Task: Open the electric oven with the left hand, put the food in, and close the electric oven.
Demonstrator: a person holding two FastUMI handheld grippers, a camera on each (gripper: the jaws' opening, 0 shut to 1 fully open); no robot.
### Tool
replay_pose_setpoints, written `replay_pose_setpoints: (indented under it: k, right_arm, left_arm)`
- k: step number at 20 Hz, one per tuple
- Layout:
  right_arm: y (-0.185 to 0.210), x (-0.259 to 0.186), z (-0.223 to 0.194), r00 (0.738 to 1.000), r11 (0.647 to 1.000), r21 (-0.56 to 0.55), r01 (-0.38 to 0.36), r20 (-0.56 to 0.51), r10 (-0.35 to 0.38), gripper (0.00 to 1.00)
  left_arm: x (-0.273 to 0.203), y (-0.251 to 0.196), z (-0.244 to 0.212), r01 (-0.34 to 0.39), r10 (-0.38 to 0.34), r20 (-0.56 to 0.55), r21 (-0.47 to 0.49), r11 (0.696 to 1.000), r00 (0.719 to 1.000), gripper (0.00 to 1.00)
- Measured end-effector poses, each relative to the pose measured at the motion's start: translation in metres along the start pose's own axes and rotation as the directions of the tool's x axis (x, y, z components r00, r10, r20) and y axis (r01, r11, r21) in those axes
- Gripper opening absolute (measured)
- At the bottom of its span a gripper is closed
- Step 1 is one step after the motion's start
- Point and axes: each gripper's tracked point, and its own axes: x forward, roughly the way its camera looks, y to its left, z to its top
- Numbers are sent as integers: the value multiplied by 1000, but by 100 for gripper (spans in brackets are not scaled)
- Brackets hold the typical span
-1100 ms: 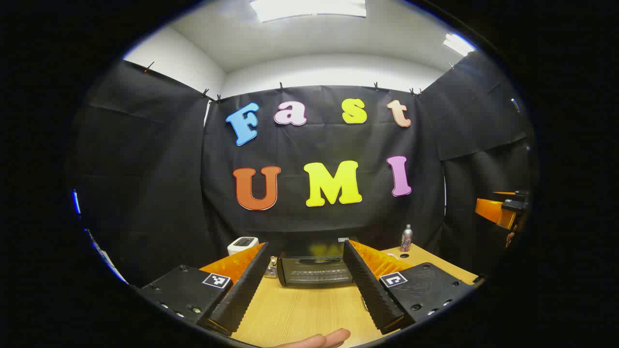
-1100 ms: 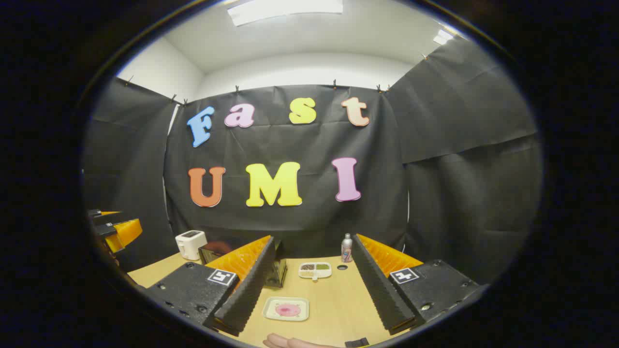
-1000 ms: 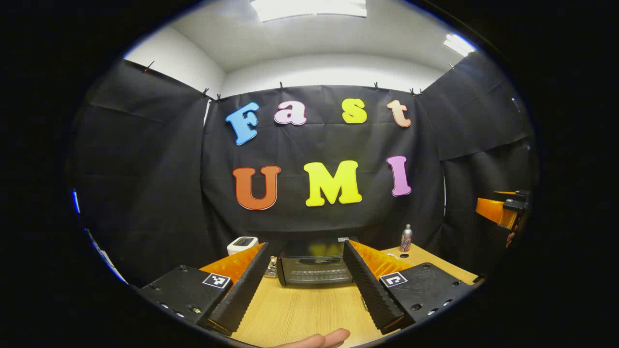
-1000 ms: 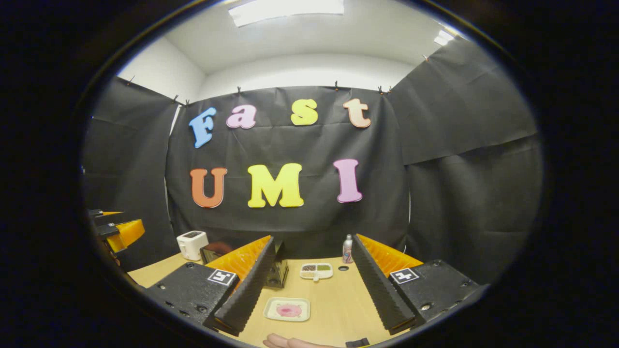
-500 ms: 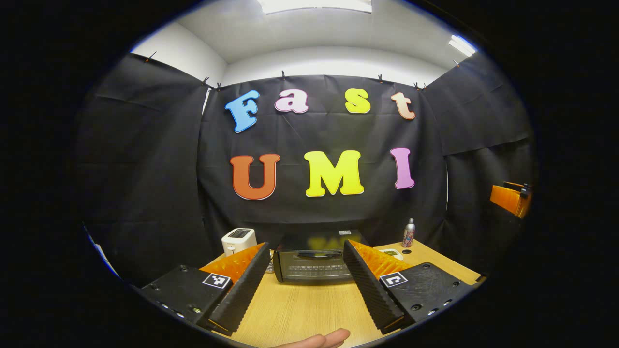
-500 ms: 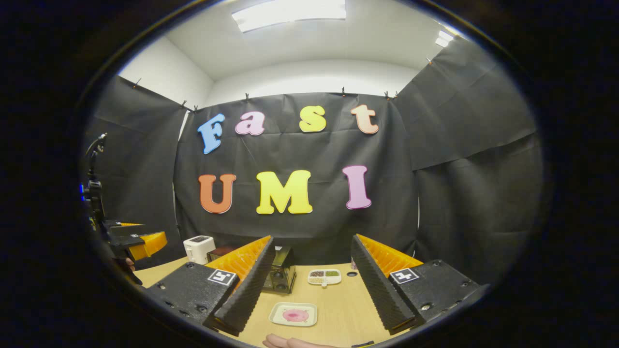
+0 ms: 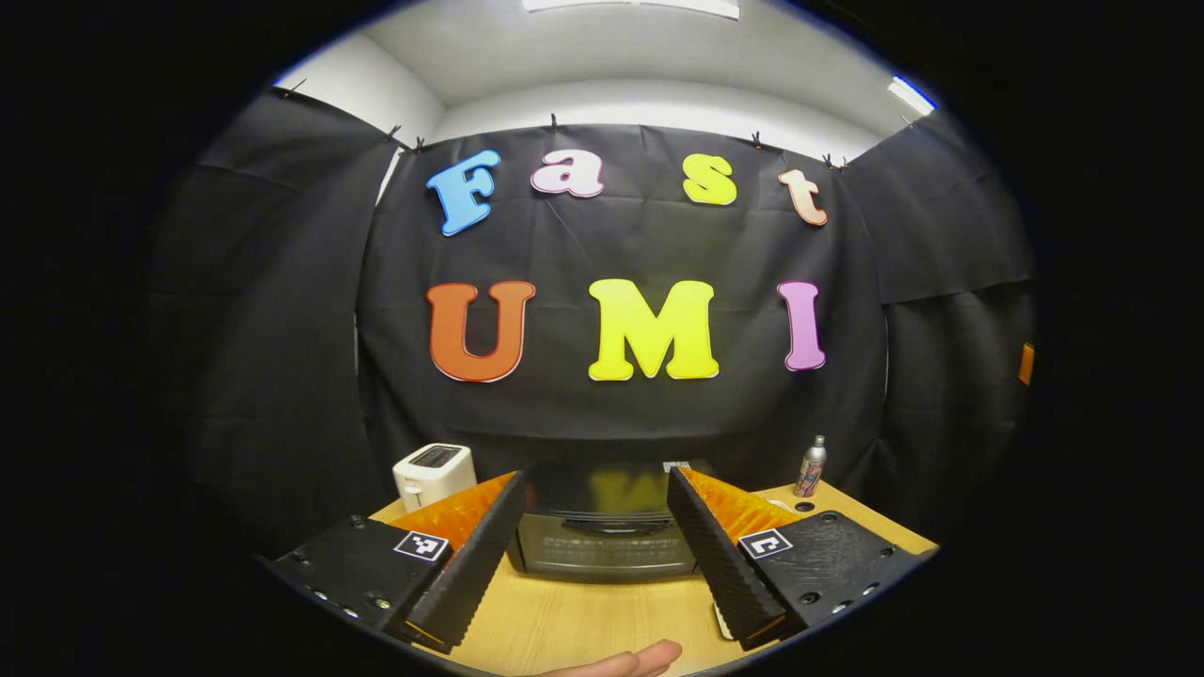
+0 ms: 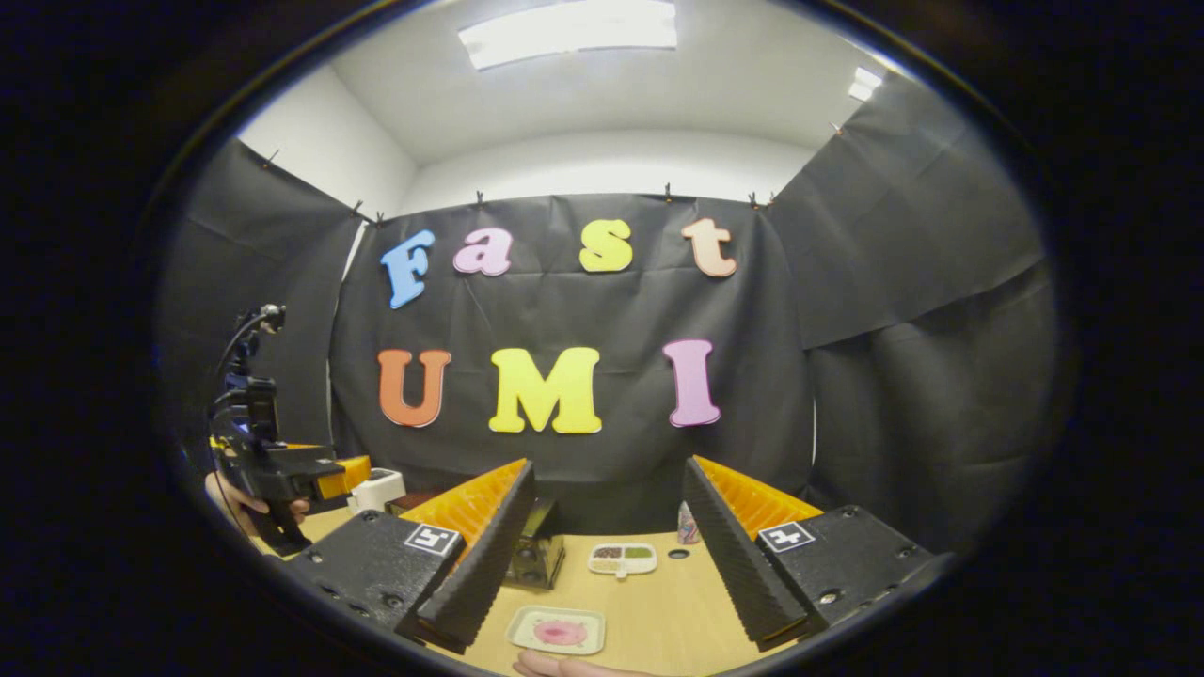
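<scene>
The dark electric oven (image 7: pixel 602 545) stands on the wooden table (image 7: pixel 602 621) with its door shut, straight ahead between the fingers of my left gripper (image 7: pixel 594 484), which is open and holds nothing. In the right gripper view, a white plate with pink food (image 8: pixel 557 630) lies near the table's front. It sits low between the fingers of my right gripper (image 8: pixel 607 480), open and apart from it. The oven (image 8: pixel 536 559) shows partly behind that gripper's left finger. The left gripper (image 8: pixel 315 478) is at far left, held by a hand (image 8: pixel 235 508).
A white toaster (image 7: pixel 433 470) stands left of the oven, and a small bottle (image 7: pixel 811 467) stands at the back right. A divided dish (image 8: pixel 621 558) lies behind the plate. A person's fingertip (image 7: pixel 630 661) shows at the bottom edge.
My left gripper has moved forward toward the oven, which now looks larger. In the right gripper view the left gripper has come further in from the left. Both grippers stay open.
</scene>
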Motion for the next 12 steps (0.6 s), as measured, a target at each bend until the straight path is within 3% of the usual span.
replay_pose_setpoints:
  k: [7, 12]
  right_arm:
    - [-36, 18, -3, 998, 997, -43, 59, -6, -59, 96]
    - [-58, 20, -8, 996, 994, -61, 93, -12, -94, 96]
  left_arm:
    - [105, -22, -56, 54, -51, -153, 17, 998, 987, 96]
    - [139, -22, -128, 45, -35, -379, 18, 999, 925, 97]
